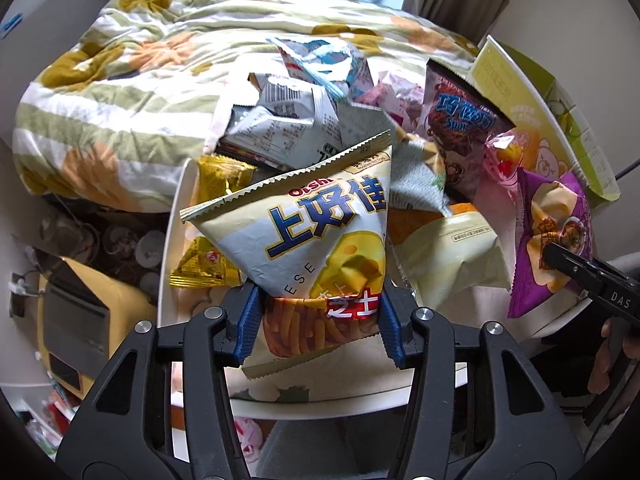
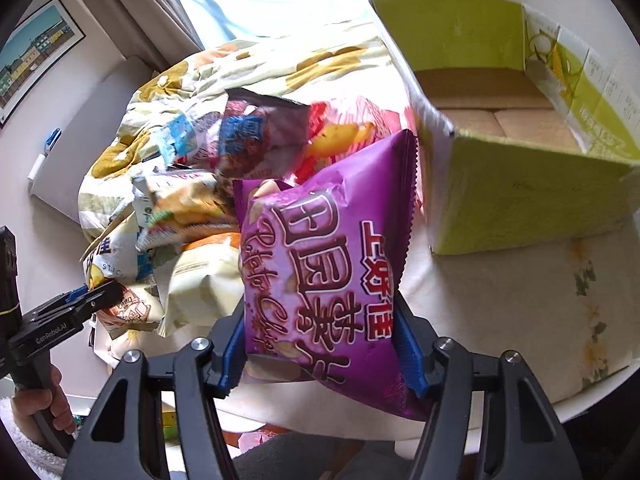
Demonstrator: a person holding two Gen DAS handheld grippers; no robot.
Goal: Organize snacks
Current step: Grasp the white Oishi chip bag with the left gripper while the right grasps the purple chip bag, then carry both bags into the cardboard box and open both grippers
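Note:
My left gripper [image 1: 318, 320] is shut on a white and yellow Oishi cheese snack bag [image 1: 312, 236] and holds it above the pile of snack bags [image 1: 288, 120] on the round white table [image 1: 320, 400]. My right gripper [image 2: 318, 348] is shut on a purple potato chip bag [image 2: 324, 264], held upright just left of the open green cardboard box [image 2: 520, 184]. The purple bag also shows at the right of the left wrist view [image 1: 552, 240], with the right gripper's finger [image 1: 588, 276] on it. The left gripper shows at the left edge of the right wrist view [image 2: 80, 300].
The green box stands on the table's right side [image 1: 560, 120], and its inside [image 2: 500, 116] holds nothing. A bed with a flowered quilt [image 1: 160, 80] lies behind the table. A yellow appliance [image 1: 80, 320] sits on the floor at the left. Gold packets [image 1: 200, 268] lie by the table's left rim.

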